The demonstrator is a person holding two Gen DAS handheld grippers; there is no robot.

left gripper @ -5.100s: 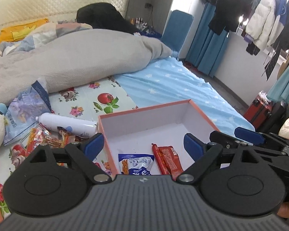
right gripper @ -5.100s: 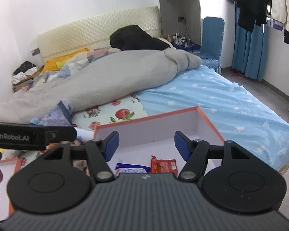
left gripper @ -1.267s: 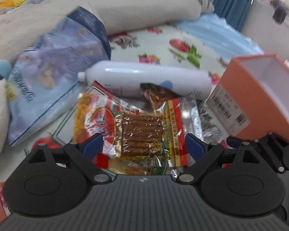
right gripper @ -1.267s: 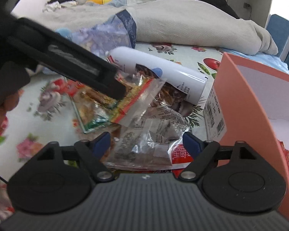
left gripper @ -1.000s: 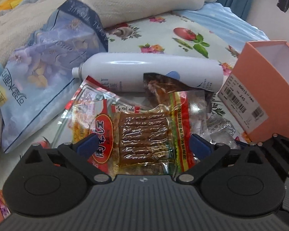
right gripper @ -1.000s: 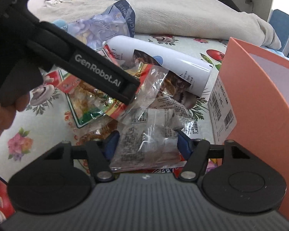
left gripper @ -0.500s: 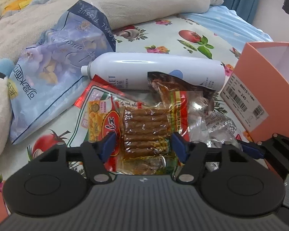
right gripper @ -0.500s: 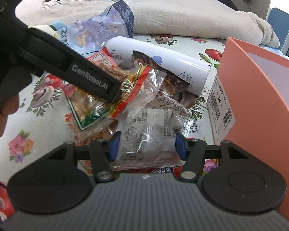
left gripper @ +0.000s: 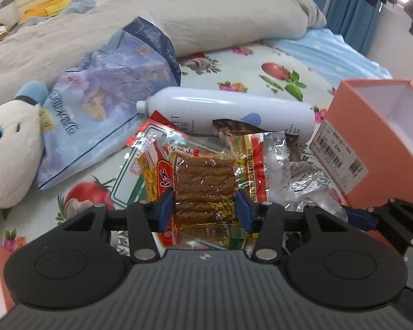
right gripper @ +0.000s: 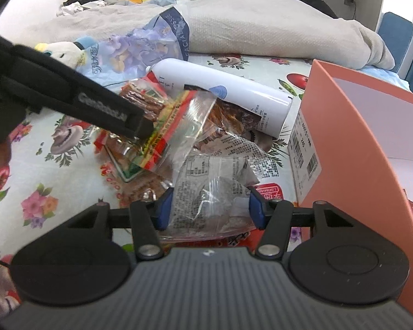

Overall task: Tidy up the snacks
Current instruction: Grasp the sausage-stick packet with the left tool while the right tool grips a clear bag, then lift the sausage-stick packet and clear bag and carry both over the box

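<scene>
Left tongs (left gripper: 205,210) clamp the spicy-strip packet (left gripper: 203,184); right tongs (right gripper: 209,210) clamp a clear packet (right gripper: 209,192).

A red-and-yellow packet of brown sticks (left gripper: 205,184) sat tilted atop the snack heap (right gripper: 179,148) beside an open orange box (left gripper: 377,137); a clear printed packet (right gripper: 210,203) lay nearest it.

Each gripper, the left gripper (left gripper: 205,210) and the right gripper (right gripper: 209,210), is black with a ribbed grey top. Two round black discs sit behind thin black arms with shiny silver screws. The fingertips (left gripper: 165,206) are blue pads. White letters run along the left gripper's (right gripper: 140,126) side.
</scene>
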